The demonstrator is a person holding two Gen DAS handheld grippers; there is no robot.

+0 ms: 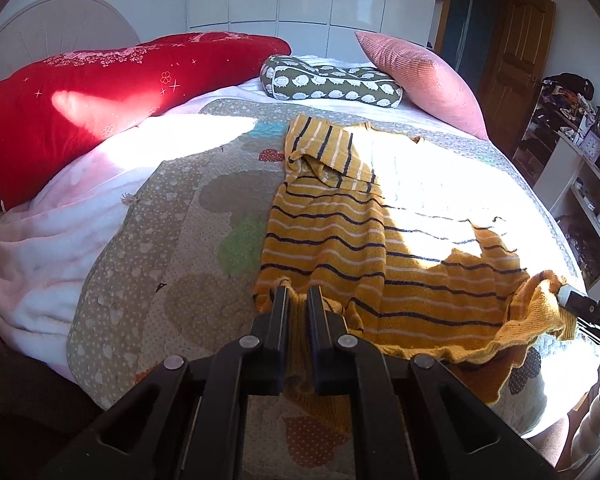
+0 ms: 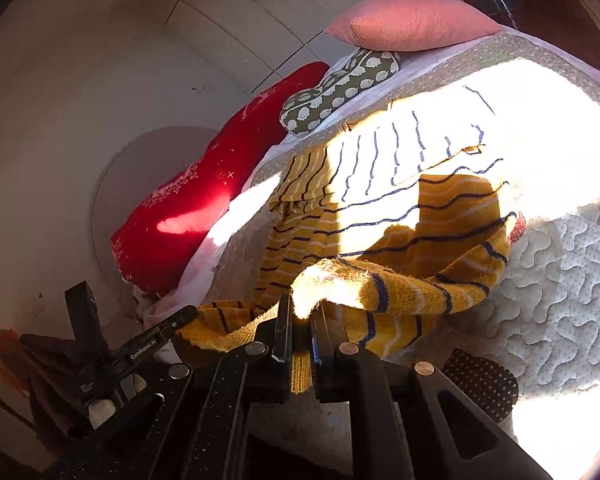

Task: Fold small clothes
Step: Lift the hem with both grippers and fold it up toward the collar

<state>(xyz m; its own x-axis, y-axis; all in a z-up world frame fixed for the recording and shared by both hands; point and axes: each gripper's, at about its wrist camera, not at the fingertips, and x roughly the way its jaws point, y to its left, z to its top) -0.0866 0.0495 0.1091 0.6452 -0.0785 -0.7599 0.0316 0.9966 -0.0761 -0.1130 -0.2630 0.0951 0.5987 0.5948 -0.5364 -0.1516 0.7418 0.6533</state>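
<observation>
Now we grip the striped yellow garment (image 1: 340, 232) by its near hem, left hand-held gripper (image 1: 298, 294) and right hand-held gripper (image 2: 302, 312) each clenched on a corner, lifting it off the bed (image 1: 160, 208) for folding

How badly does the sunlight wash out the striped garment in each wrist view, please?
Left wrist view: glare bleaches the yellow striped garment along its right side; near hem stays readable. Right wrist view: a wider patch burns white, only dark stripes surviving, and the quilt beside it overexposes too.

Your left gripper (image 1: 298, 294) points steeply down, jaws clamped on the near hem of the striped garment (image 1: 332, 232). Your right gripper (image 2: 302, 312) tilts less steeply, pinching the hem's other end, lifted off the bed.
</observation>
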